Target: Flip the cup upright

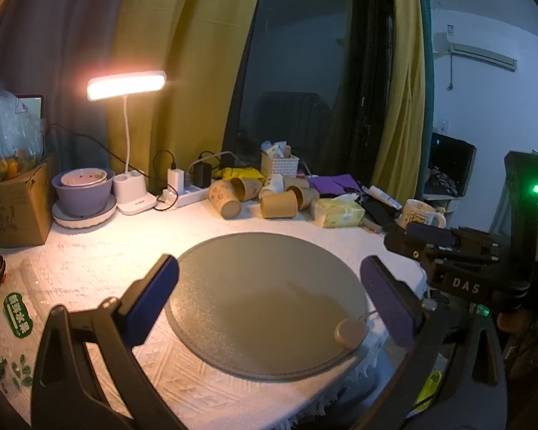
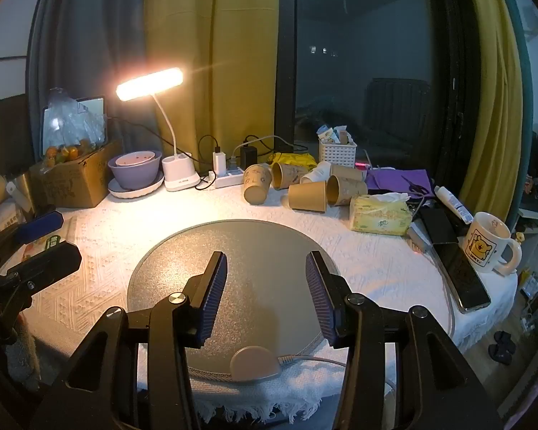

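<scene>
Several brown paper cups lie tipped over in a cluster at the back of the table, among them one with its base toward me and one on its side. A round grey mat lies in front of them with no cup on it. My left gripper is open and empty above the mat. My right gripper is open and empty above the mat's near part; it also shows at the right of the left wrist view.
A lit desk lamp, a purple bowl on a plate, a power strip, a cardboard box, a tissue pack, a white basket, a phone and a white mug ring the table.
</scene>
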